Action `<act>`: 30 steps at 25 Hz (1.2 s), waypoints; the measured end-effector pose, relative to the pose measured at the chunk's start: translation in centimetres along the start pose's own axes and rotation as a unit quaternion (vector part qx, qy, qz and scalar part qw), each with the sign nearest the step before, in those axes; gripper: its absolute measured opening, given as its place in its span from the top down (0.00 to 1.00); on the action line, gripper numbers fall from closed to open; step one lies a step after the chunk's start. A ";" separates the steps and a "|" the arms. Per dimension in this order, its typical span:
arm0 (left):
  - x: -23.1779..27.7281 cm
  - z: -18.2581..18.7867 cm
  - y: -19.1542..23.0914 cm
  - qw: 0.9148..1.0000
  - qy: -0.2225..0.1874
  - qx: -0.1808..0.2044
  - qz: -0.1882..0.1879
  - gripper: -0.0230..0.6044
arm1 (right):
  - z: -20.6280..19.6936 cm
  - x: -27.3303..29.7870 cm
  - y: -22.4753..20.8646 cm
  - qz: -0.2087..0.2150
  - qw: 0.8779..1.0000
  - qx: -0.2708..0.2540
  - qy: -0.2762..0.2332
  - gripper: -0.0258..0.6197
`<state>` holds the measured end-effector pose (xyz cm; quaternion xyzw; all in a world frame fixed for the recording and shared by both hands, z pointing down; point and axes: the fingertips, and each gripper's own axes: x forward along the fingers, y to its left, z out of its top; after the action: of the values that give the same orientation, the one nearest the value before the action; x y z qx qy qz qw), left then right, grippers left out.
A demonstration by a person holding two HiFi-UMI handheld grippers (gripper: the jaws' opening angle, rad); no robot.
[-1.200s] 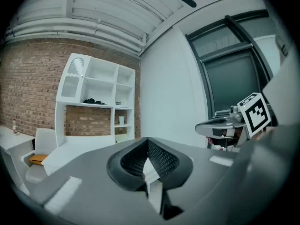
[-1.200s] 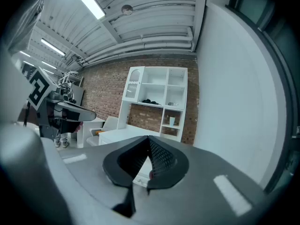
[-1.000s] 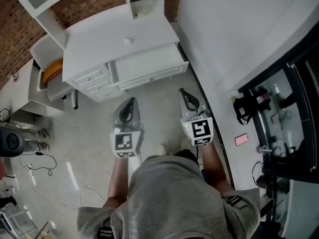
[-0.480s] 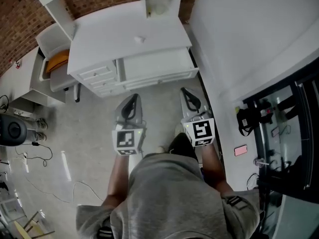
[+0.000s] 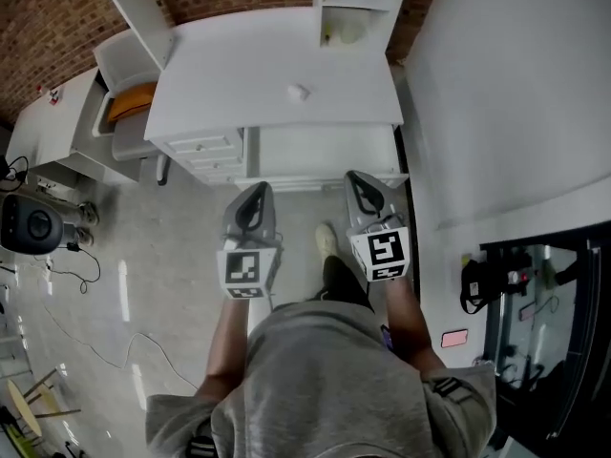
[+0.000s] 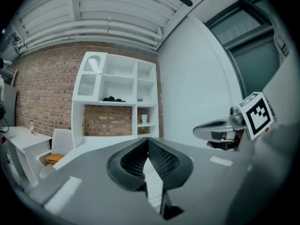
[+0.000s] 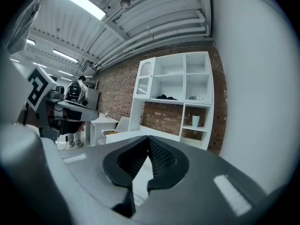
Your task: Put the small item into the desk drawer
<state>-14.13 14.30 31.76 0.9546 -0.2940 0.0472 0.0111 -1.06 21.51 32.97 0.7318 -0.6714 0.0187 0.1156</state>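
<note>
Grippers: left gripper (image 5: 255, 191) and right gripper (image 5: 356, 180), the 2 side by side above the floor (image 5: 162, 246), each clenched on nothing (jaw tips meet in both gripper views).
Table: white (image 5: 229, 74), set against the brick wall (image 5: 57, 22), with a shelf unit (image 5: 368, 8) at its back right corner.
Drawer: wide white one (image 5: 325, 151) under the table's front edge, just ahead of the right gripper.
Small item: pale lump (image 5: 299, 92) lying on the tabletop, well apart from both grippers.
</note>
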 end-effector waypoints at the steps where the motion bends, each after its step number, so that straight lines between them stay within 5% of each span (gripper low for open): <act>1: 1.2 0.1 0.6 1.000 0.003 -0.004 0.009 0.94 | 0.2 1.5 -0.7 0.009 1.000 0.001 0.001 0.95; 12: 15.0 -2.0 6.2 0.996 0.049 -0.028 0.076 0.94 | -2.7 17.9 -8.1 0.085 0.995 0.011 0.052 0.95; 30: 28.4 -11.0 12.8 0.983 0.114 -0.070 0.129 0.94 | -12.1 35.4 -11.3 0.155 0.977 0.017 0.143 0.95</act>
<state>1.10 -11.61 45.38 0.8940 -0.4138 0.1356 0.1055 15.10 -9.92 49.58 0.6106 -0.7526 0.1524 0.1937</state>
